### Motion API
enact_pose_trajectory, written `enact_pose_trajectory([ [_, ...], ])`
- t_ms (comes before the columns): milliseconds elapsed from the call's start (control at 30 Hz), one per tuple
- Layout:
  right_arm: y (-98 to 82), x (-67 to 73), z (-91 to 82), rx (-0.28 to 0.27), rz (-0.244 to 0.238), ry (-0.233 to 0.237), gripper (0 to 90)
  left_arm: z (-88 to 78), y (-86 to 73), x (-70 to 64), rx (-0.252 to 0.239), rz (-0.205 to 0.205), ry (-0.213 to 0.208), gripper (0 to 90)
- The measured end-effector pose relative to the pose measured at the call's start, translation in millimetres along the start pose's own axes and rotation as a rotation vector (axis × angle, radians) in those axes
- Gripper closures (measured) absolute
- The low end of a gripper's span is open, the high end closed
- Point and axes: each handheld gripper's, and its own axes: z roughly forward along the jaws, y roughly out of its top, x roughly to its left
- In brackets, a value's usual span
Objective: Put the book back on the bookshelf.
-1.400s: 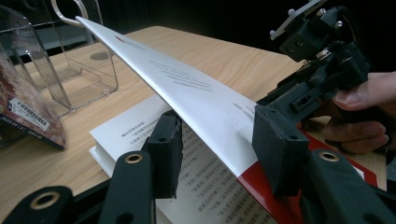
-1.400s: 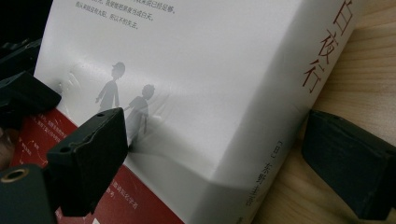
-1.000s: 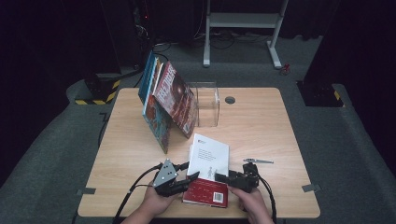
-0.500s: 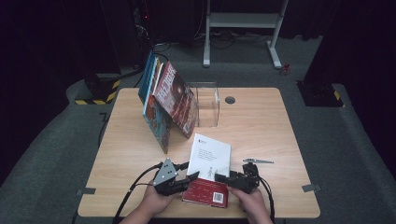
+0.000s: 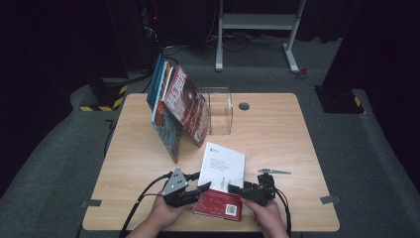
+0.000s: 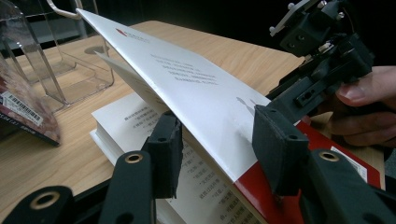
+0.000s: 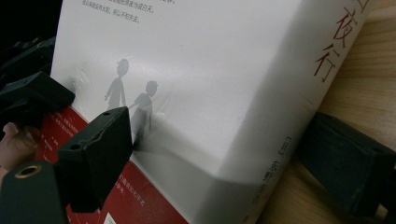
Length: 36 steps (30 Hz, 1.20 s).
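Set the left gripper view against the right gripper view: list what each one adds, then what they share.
Left gripper view adds: a clear stand, a stretch of tabletop, and the lifted cover with printed pages open under it.
Right gripper view adds: the spine with its red characters, seen close.
Shared: the white-and-red book and the two small silhouettes on its cover.
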Motion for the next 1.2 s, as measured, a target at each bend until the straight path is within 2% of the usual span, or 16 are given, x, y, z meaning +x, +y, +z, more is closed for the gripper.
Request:
enact_pose_trajectory([
  [367, -0.4, 4.2, -4.7, -0.034, -0.021, -0.026, 18.0, -0.7, -2.5, 4.5, 0.003, -0.011, 0.001, 54.0],
  [500, -0.5, 7.1, -7.8, -0.062, -0.048, -0.039, 21.9, -0.9, -3.4, 5.7, 0.004, -0.016, 0.006, 54.1],
  [633, -0.6, 13.9, -12.5, -0.101, -0.097, -0.067, 26.0, 0.0, -4.5, 8.2, 0.016, -0.03, 0.017, 53.9],
  [733, -1.0, 22.6, -15.2, -0.136, -0.19, -0.114, 28.0, 0.8, -5.4, 9.6, 0.023, -0.041, 0.026, 53.9],
  [933, -2.8, 33.4, -23.3, -0.226, -0.285, -0.142, 35.3, 1.2, -5.4, 8.8, 0.02, -0.027, 0.047, 53.9],
  [1067, -3.9, 36.1, -24.8, -0.242, -0.306, -0.151, 35.8, 1.3, -5.5, 7.9, 0.018, -0.026, 0.052, 53.9],
  [1200, -4.6, 38.9, -25.5, -0.259, -0.347, -0.165, 36.0, 1.4, -5.0, 6.6, 0.01, -0.013, 0.065, 53.9],
])
